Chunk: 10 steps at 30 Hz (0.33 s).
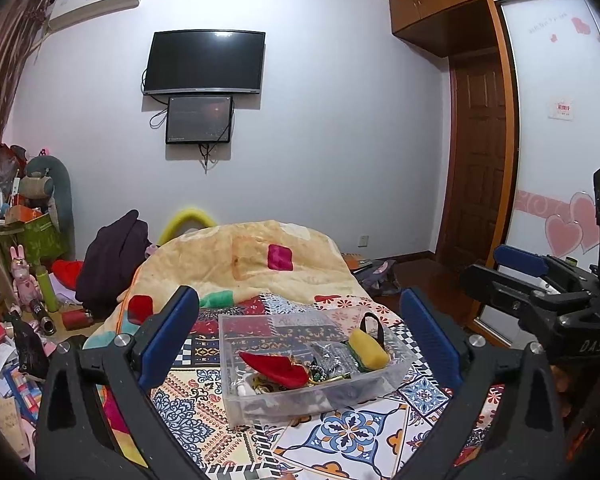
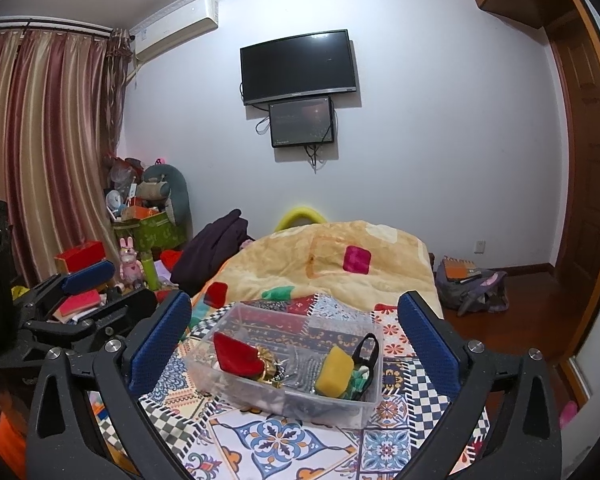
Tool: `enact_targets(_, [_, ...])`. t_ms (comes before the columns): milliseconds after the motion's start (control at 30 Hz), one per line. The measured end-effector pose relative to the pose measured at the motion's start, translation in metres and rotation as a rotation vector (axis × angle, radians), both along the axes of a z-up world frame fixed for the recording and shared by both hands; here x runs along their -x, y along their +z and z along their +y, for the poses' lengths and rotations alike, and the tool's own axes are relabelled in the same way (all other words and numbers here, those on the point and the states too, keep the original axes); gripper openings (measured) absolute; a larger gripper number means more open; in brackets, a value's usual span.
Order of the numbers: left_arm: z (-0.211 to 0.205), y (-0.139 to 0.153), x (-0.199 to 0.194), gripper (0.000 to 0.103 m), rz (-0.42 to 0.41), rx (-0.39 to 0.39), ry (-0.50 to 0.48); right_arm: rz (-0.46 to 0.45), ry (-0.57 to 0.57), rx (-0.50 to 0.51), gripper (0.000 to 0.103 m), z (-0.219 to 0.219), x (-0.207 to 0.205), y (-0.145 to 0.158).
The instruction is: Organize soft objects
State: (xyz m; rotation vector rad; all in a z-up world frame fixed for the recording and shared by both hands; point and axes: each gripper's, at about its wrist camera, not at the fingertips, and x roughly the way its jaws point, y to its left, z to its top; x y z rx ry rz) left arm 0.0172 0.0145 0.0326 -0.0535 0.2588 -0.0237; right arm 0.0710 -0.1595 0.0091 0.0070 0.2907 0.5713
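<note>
Both the left gripper (image 1: 300, 336) and the right gripper (image 2: 296, 340) hang with jaws spread wide and empty above a patterned cloth (image 1: 352, 436) on the bed, likely squaring up for a reach. Between them sits a clear hard plastic bin (image 2: 364, 404), gathering a plush red pouch (image 2: 236, 354), a spongy yellow block (image 2: 334, 372) and glinting trinkets.

A bed (image 1: 340, 440) covered with a patterned patchwork sheet carries a clear plastic bin (image 1: 300, 396) near its middle. Beyond the bin, a bunched yellow blanket (image 1: 252, 256) lies heaped across the far end.
</note>
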Motion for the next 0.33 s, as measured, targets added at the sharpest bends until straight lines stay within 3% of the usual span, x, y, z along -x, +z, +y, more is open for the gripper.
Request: enact_targets(333, [-0.0005,0.0003,0.0000,0.102,0.008,-0.008,0.002,0.004,-0.003,0.027,0.103,0.0012,0.0001,-0.0005])
